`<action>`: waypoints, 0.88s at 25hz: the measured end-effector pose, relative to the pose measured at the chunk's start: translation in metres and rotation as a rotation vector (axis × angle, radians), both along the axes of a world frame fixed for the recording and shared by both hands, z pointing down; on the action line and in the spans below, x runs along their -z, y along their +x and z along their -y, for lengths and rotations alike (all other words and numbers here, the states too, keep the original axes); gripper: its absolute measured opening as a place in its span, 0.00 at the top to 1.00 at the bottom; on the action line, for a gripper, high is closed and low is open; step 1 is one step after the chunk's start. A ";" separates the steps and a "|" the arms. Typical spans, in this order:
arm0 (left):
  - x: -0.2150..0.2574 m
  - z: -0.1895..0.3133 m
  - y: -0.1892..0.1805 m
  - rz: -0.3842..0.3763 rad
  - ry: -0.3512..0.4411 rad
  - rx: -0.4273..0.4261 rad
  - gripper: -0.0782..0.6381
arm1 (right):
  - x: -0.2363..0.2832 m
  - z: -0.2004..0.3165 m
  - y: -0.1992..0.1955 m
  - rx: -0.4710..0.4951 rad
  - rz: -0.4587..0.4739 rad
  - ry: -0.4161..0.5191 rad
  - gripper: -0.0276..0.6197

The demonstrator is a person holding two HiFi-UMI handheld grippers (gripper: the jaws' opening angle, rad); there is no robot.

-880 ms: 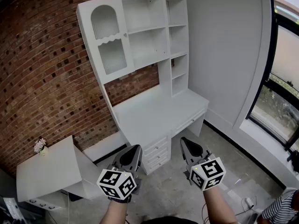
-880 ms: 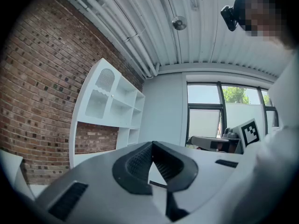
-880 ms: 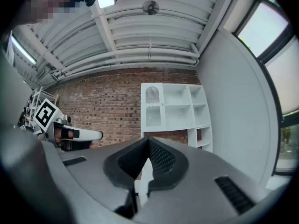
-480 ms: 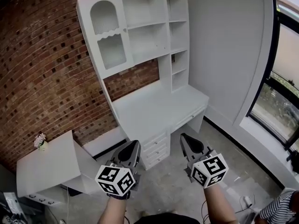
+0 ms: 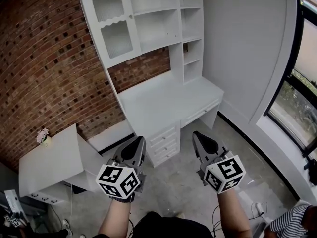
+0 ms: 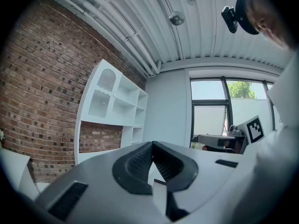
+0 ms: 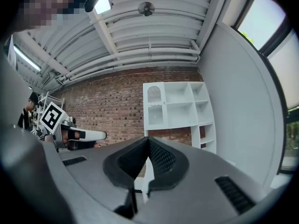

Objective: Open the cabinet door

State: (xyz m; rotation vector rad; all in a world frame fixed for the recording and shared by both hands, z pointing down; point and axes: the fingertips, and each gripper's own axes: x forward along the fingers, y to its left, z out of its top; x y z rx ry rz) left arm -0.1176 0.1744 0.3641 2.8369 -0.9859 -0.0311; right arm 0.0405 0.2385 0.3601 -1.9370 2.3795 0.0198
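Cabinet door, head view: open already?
No, the arched cabinet door sits flush in the front of the white hutch, closed.

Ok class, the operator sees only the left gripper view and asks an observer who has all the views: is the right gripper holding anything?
Observer: No. The right gripper is shut, with nothing between its jaws.
Operator: Where does the door open from?
Observer: The white arched cabinet door is closed, and a small knob sits at its right edge.
Operator: What's below the white desk?
Observer: A stack of white drawers, all shut.
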 end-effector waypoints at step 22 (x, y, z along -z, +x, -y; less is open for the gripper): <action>-0.017 0.123 0.027 -0.007 -0.010 -0.002 0.88 | -0.020 0.112 0.029 -0.030 0.008 -0.047 0.95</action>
